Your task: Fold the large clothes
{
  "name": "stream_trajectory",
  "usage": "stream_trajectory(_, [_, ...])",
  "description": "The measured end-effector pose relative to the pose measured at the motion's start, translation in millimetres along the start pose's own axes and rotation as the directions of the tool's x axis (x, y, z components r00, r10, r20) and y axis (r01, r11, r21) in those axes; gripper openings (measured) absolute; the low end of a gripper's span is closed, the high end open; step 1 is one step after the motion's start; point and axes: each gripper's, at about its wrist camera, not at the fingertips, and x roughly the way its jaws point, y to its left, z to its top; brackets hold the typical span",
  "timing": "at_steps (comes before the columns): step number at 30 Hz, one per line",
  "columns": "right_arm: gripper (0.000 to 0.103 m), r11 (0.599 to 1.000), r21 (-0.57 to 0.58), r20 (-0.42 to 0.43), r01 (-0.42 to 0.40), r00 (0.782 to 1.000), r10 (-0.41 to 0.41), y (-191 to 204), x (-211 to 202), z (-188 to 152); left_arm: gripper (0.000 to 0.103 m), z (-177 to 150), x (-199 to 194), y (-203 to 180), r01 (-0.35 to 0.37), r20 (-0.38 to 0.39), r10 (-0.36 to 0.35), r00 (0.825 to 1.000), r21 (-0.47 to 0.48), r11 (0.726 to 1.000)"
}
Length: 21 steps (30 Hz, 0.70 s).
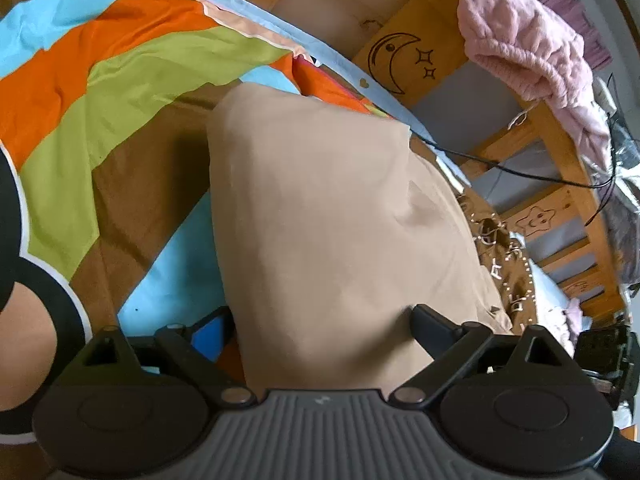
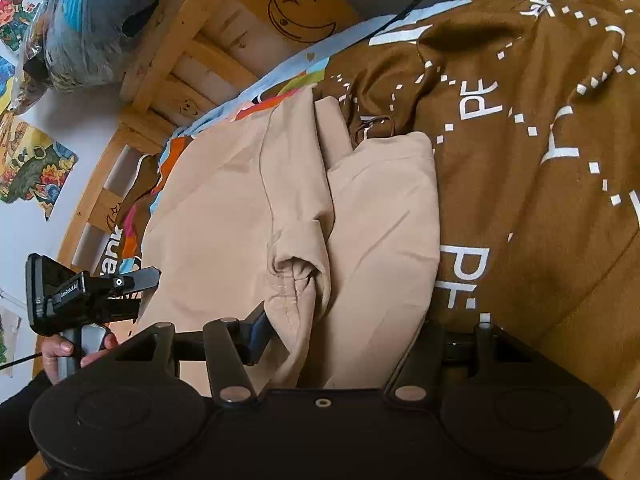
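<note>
- Left gripper [image 1: 320,320]: the jaws are spread wide, with the beige garment [image 1: 320,208] lying between and over them; no pinch is seen, so the cloth could slide off if lifted.
- Right gripper [image 2: 344,332]: it is likewise opened wide, the garment's near edge lying between the jaws, ungripped.
- The garment is spread on the striped bedsheet [image 1: 120,92]; its bunched sleeve [image 2: 300,272] could be trapped in a fold.
- Farther right, the brown printed blanket [image 2: 540,160] touches the garment and could be snagged.

Left gripper [image 1: 320,324] left finger mostly buried under beige garment [image 1: 320,216]. Right gripper [image 2: 344,332] right finger hidden likewise. Brown blanket [image 2: 540,160] lettering cut off at edge.
</note>
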Motion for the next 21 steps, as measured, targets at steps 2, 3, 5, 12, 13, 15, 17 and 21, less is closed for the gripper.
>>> stream_trajectory(2, [0.051, 1.000, -0.012, 0.003, 0.015, 1.000, -0.015, 2.7, -0.1, -0.8, 0.094, -0.9, 0.0, -6.0, -0.030, 0.000, 0.030, 1.000, 0.015, 0.999])
stream_trajectory(3, [0.049, 1.000, -0.013, 0.002, 0.018, 1.000, -0.018, 3.0, 0.2, -0.7, 0.093, -1.4, -0.2, -8.1, -0.040, -0.001, 0.040, 0.999, 0.021, 0.999])
stream_trajectory(5, [0.046, 1.000, -0.017, 0.001, 0.025, 1.000, -0.025, 3.5, 0.5, 0.0, 0.092, -1.3, -0.4, -11.0, -0.053, -0.001, 0.053, 0.999, 0.030, 0.998])
stream_trajectory(12, [0.022, 0.990, -0.132, 0.021, 0.050, 0.999, -0.048, 23.5, -0.7, -0.5, 0.089, -1.0, -1.7, -13.8, -0.064, 0.008, 0.064, 0.998, 0.052, 0.997])
stream_trajectory(13, [0.022, 0.989, -0.137, 0.023, 0.059, 0.998, -0.057, 25.1, -0.4, -0.9, 0.089, -1.2, -1.5, -13.3, -0.065, 0.009, 0.064, 0.998, 0.051, 0.997])
stream_trajectory(15, [0.022, 0.987, -0.147, 0.025, 0.069, 0.997, -0.066, 27.2, -0.2, -1.0, 0.089, -1.4, -0.2, -13.2, -0.064, 0.011, 0.064, 0.998, 0.048, 0.997])
stream_trajectory(17, [0.022, 0.984, -0.162, 0.026, 0.080, 0.997, -0.077, 29.4, -0.1, -0.7, 0.090, -1.4, -0.1, -13.7, -0.063, 0.013, 0.062, 0.998, 0.047, 0.997])
stream_trajectory(21, [0.022, 0.976, -0.183, 0.023, 0.116, 0.993, -0.113, 36.6, 1.2, 0.7, 0.090, -1.8, -1.2, -12.9, -0.059, 0.016, 0.058, 0.998, 0.046, 0.997])
